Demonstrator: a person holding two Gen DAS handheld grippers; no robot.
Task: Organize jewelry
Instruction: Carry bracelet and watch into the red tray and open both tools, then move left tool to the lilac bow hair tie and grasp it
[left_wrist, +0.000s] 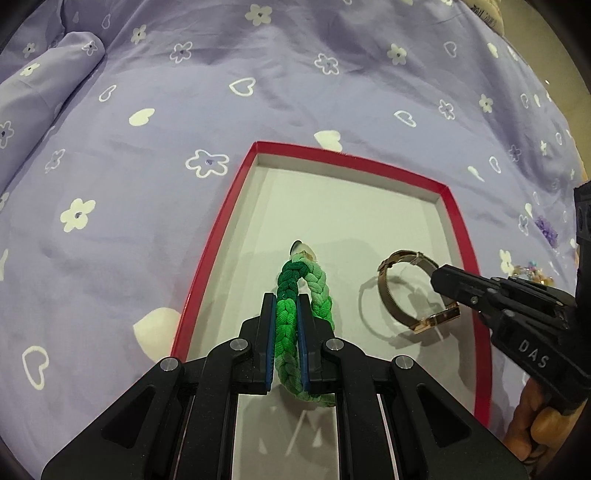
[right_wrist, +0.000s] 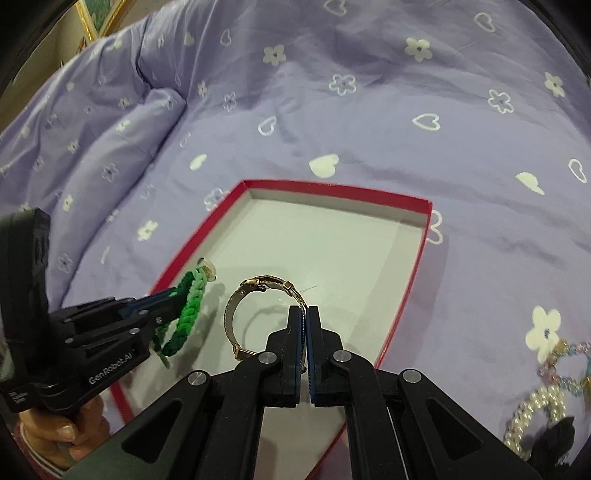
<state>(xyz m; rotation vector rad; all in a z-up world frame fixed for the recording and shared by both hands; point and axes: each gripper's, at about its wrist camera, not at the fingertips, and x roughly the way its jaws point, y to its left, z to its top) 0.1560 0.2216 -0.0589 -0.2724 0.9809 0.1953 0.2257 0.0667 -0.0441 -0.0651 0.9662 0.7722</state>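
Note:
A shallow red box with a white inside lies on the bed. My left gripper is shut on a green braided bracelet and holds it upright above the box's near left part. My right gripper is shut on the mesh band of a gold wristwatch, held just over the box floor to the right of the bracelet.
A lilac bedspread with white flowers and hearts lies under everything, bunched into a fold at the left. A pearl bracelet and a pastel bead bracelet lie on the bed to the right of the box.

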